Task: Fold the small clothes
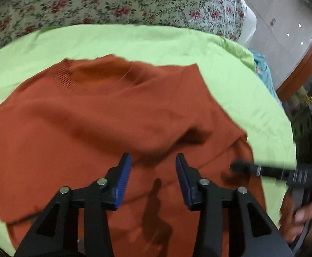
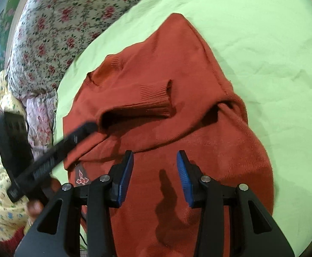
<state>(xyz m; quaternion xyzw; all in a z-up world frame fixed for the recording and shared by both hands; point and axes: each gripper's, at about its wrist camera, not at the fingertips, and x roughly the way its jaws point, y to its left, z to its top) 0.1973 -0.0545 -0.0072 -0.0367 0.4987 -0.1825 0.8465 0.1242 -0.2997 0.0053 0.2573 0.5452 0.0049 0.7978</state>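
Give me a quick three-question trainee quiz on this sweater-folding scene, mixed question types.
1. True or false: the right tool is clamped on the orange sweater.
2. Multiple choice: the sweater lies on A) a green sheet, B) a wooden table, C) a floral carpet.
3. Short answer: in the right wrist view, which sweater part lies folded across the chest?

Key
1. False: its pads stand apart with nothing between them.
2. A.
3. A sleeve, ribbed cuff showing.
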